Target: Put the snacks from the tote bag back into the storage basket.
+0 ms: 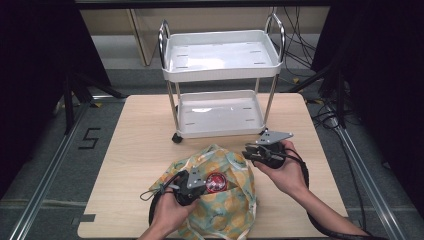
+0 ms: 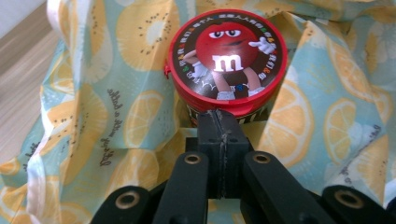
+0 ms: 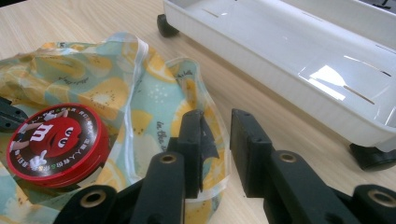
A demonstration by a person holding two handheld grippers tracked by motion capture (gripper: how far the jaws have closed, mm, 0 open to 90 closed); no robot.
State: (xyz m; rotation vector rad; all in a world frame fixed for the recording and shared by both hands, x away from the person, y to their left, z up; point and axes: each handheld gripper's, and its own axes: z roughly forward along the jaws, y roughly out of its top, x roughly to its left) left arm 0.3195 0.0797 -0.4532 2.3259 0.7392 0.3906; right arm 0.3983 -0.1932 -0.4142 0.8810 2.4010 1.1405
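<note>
A cloth bag (image 1: pixel 225 210) printed with lemon slices lies on the near middle of the wooden table (image 1: pixel 140 130). At its opening sits a round red M&M's tin (image 1: pixel 216 182), tilted with its lid up. My left gripper (image 1: pixel 202 184) is shut, its tips pressed against the tin (image 2: pixel 227 56) just under the lid; I cannot tell if they pinch its rim. My right gripper (image 1: pixel 248 153) is open at the bag's far right edge. In the right gripper view a fold of the bag (image 3: pixel 93 79) lies by that gripper (image 3: pixel 217 126), with the tin (image 3: pixel 56 142) to the left.
A white two-shelf cart (image 1: pixel 220 55) on black wheels stands on the far half of the table, both shelves bare. Its lower tray (image 3: pixel 280 60) is close beyond my right gripper. Cables trail from both grippers, and the table edges drop to a dark floor.
</note>
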